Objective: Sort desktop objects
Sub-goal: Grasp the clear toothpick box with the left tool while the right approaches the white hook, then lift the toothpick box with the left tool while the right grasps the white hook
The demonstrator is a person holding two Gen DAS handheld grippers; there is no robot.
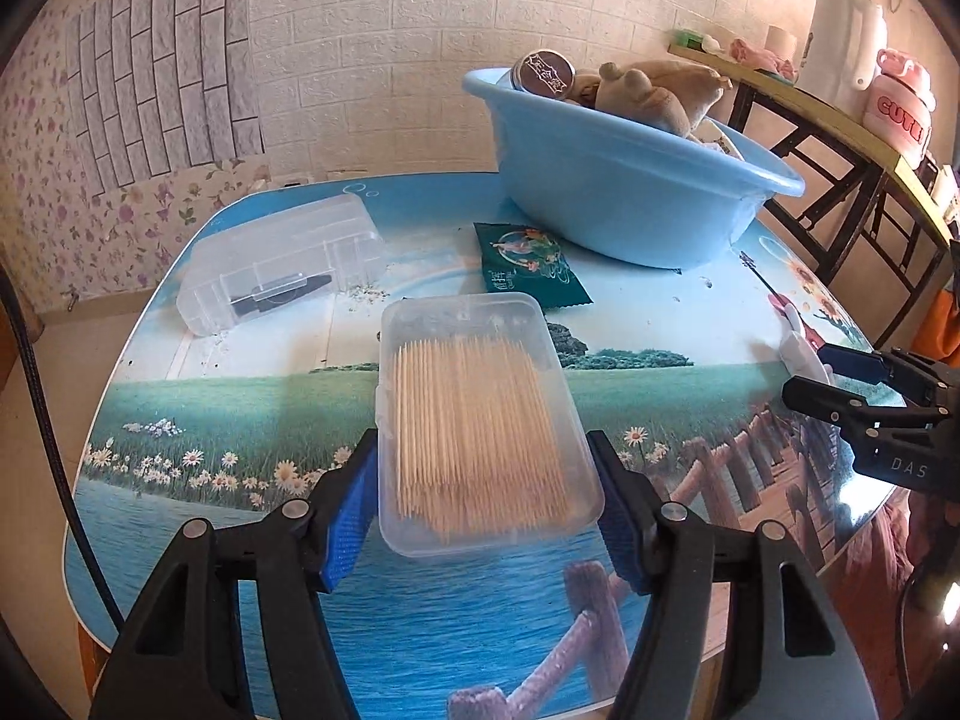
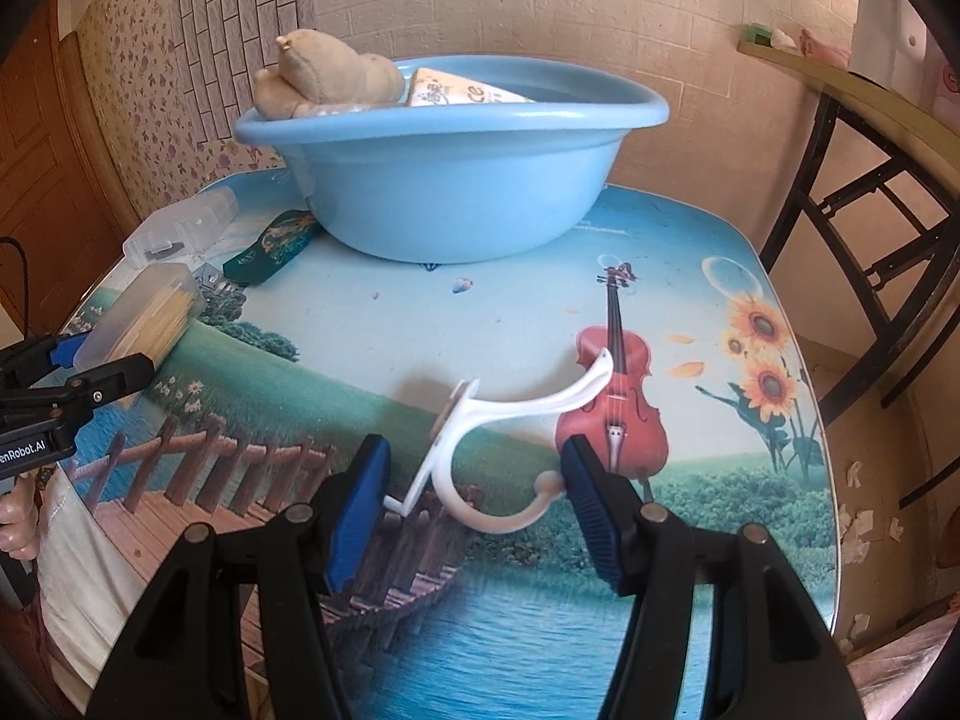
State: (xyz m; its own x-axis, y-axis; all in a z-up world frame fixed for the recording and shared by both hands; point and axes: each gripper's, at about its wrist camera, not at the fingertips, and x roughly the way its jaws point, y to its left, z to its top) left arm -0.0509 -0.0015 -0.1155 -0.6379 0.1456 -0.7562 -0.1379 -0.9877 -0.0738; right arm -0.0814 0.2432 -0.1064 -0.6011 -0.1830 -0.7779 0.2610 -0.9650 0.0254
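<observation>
Indoors, brick-pattern wall (image 1: 420, 30), scenic-print table (image 1: 240, 408). Toothpick box (image 1: 480, 420) mid-table, long axis away from cam, btwn left gripper (image 1: 480, 498) pads, contact unclear. Right gripper (image 2: 474, 516) open round white hook (image 2: 480, 456).

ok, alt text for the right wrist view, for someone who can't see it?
The right gripper straddles a white plastic hook lying on a scenic-print table, its blue pads either side of it without clearly pressing. Behind sits a blue basin holding a beige plush toy. At far left, the left gripper brackets a clear toothpick box.
</observation>
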